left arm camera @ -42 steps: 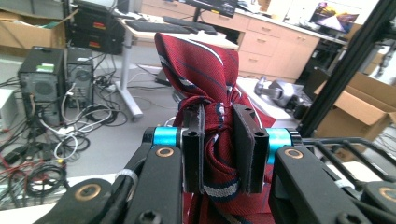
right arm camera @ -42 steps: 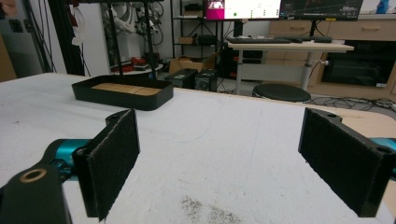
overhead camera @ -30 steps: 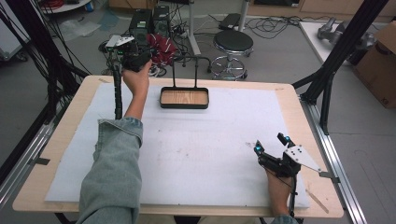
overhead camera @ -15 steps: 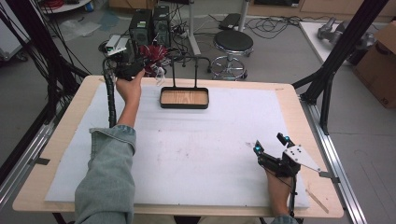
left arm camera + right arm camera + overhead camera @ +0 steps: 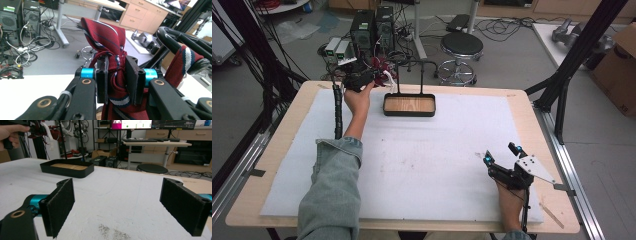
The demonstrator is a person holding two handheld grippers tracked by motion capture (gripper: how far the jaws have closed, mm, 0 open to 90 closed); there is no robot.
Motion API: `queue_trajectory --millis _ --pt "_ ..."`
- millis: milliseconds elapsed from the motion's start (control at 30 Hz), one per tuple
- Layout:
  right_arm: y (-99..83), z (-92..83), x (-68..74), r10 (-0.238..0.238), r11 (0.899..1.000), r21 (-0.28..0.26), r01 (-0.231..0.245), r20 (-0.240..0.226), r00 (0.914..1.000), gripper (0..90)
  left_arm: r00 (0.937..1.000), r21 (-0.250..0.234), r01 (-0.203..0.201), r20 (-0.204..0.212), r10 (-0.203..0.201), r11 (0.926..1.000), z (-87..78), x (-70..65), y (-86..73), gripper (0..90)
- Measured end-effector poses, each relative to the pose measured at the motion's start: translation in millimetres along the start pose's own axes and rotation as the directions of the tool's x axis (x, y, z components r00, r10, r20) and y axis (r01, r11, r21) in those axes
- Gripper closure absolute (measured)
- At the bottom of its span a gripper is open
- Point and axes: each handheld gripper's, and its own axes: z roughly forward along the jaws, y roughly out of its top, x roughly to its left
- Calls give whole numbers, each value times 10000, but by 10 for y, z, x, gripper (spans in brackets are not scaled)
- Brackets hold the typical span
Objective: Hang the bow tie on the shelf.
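A dark red tie with white and navy stripes (image 5: 105, 37) is bunched between the pads of my left gripper (image 5: 116, 75), which is shut on it. The jaws have just eased a little wider, and the tie stays pinched. Another part of the tie (image 5: 186, 60) drapes over the rounded end of a black rack arm (image 5: 172, 35). From above, my left gripper (image 5: 362, 79) hangs at the table's far left beside the black stand (image 5: 416, 65), which rises from a wood-lined tray (image 5: 409, 114). My right gripper (image 5: 501, 154) rests near the front right, its pads (image 5: 61, 202) open and holding nothing.
A white mat (image 5: 432, 160) covers most of the wooden table. Black frame posts (image 5: 572, 60) stand at both sides. Beyond the far edge are computer towers (image 5: 372, 27), cables and a round stool (image 5: 461, 46).
My left hand has sunk toward the left end of the stand with the tie in its grip. The right hand and gripper have stayed in place.
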Motion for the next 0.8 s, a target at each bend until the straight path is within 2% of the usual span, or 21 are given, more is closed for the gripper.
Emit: queue_trajectory --millis 100,200,500,800 --pt "0 -1 1 -1 10000 4 1 -4 10000 117 9994 -54 -358 -11 357 9993 1 -17 2 701" --pt "-1 -1 3 27 10000 31 -27 -18 10000 117 9988 -133 -491 -68 490 9987 -5 -21 8 662" --pt "0 0 0 -13 10000 11 13 15 10000 117 9981 -65 -603 -153 602 9982 -72 35 41 617" --pt "1 2 -2 11 10000 17 -11 28 10000 117 9962 -328 -873 -92 871 9956 -279 62 190 570"
